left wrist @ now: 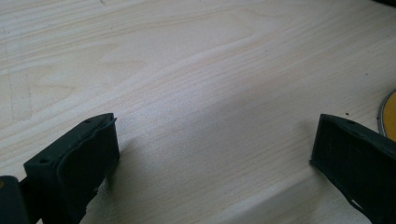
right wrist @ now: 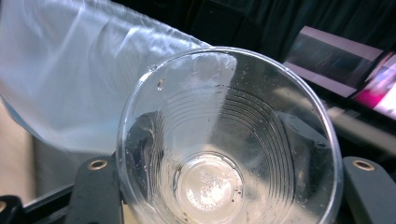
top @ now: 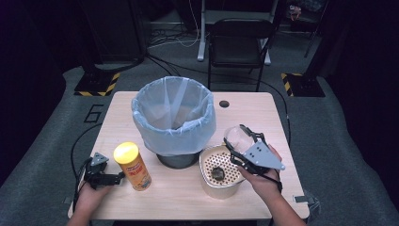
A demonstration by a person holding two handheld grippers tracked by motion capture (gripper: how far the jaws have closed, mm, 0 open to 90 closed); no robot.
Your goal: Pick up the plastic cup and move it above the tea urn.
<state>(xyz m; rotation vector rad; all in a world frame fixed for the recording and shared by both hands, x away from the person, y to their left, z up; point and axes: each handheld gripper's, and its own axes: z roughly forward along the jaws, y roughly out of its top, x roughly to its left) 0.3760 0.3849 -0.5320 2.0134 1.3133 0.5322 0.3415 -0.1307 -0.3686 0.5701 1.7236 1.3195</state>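
Note:
My right gripper [top: 240, 141] is shut on a clear plastic cup [top: 237, 138], held above the table to the right of the lined bin [top: 173, 115]. In the right gripper view the cup [right wrist: 224, 154] faces the camera with its mouth open, wet specks inside, both jaws pressing its sides. Below it stands a metal strainer pot [top: 217, 173] with dark residue on its perforated insert. My left gripper [top: 110, 179] rests on the table at the front left, jaws open with nothing between them, beside a yellow chip can [top: 132, 165]. The left gripper view shows bare wood between its fingers [left wrist: 74, 163].
The bin with a pale blue plastic liner stands at the table's middle. A round hole [top: 224, 103] lies in the tabletop at the back right. A black folding chair [top: 237, 44] stands beyond the table. A yellow lid edge [left wrist: 390, 114] shows at the right.

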